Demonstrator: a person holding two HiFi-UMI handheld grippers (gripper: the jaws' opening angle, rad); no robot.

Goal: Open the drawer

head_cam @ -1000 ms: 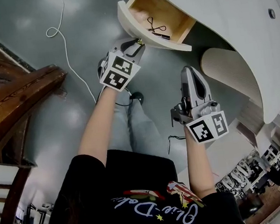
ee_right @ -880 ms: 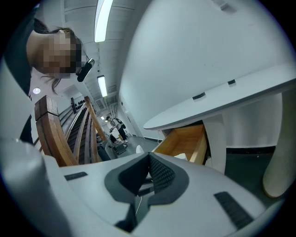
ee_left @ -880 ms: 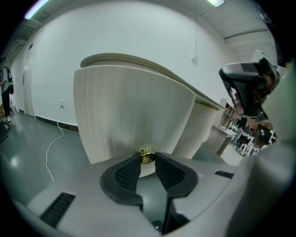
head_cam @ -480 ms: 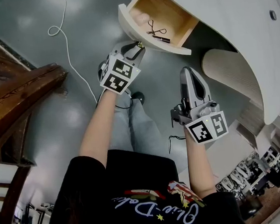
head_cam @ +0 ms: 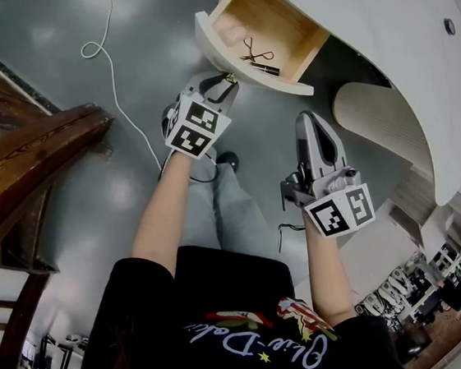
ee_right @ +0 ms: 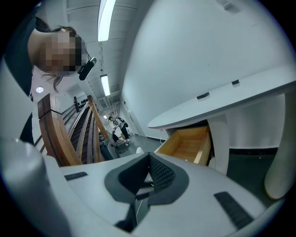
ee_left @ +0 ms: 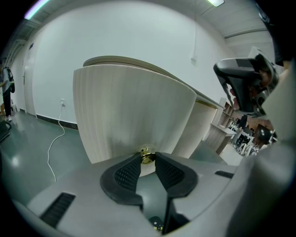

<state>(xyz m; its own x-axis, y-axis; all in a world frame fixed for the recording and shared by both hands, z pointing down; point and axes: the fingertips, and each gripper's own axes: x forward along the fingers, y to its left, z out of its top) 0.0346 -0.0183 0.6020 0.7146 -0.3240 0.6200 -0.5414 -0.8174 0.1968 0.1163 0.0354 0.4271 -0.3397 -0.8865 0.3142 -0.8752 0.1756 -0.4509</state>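
The pale drawer [head_cam: 216, 47] with a bare wood inside stands pulled out of the white desk [head_cam: 378, 30]. A small brass knob [head_cam: 232, 74] sits on its curved front [ee_left: 134, 111]. My left gripper [head_cam: 224, 81] is shut on that knob [ee_left: 147, 156], one black pad on each side of it. My right gripper [head_cam: 310, 119] hangs apart at the lower right, below the desk edge, shut and holding nothing. In the right gripper view its pads [ee_right: 157, 172] meet, and the open drawer [ee_right: 189, 143] lies ahead of them.
A small metal tool and a dark pen [head_cam: 261, 56] lie inside the drawer. The desk's curved ribbed leg panel [head_cam: 380, 117] stands right of the right gripper. A wooden stair rail [head_cam: 22, 170] fills the left. A white cable [head_cam: 105, 61] trails over the grey floor.
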